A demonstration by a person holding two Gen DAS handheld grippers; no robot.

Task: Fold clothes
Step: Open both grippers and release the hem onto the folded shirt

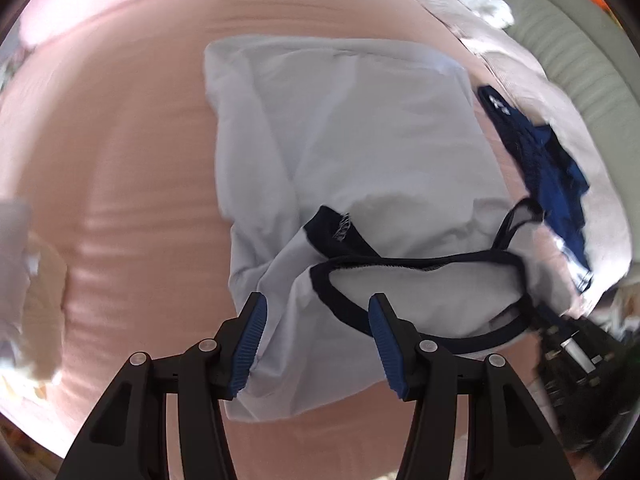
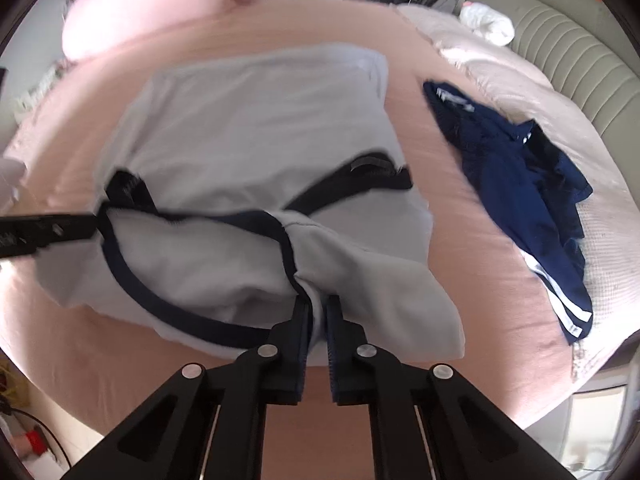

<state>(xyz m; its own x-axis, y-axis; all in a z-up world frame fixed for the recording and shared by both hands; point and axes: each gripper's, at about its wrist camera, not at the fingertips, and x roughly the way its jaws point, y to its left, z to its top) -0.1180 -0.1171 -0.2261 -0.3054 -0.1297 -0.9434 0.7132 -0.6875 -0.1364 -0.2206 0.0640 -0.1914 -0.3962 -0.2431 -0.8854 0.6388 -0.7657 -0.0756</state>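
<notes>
Your white shirt (image 2: 256,128) lies partly folded in the bed's (image 2: 100,360) middle. Your right hand-held gripper (image 2: 319,320) pinches its near edge; your left hand-held gripper (image 1: 316,344) stands half open around cloth. The navy garment (image 2: 520,200) waits unfolded.

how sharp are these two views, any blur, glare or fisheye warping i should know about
Left wrist view: the white shirt and pink bed sheet are smeared by motion blur, while the left gripper stays crisp. Right wrist view: the shirt is blurred too, the navy garment a bit clearer, and the right gripper sharp. Both views bow the bed strongly, with dark lens corners and washed-out bright patches near the right edge.
</notes>
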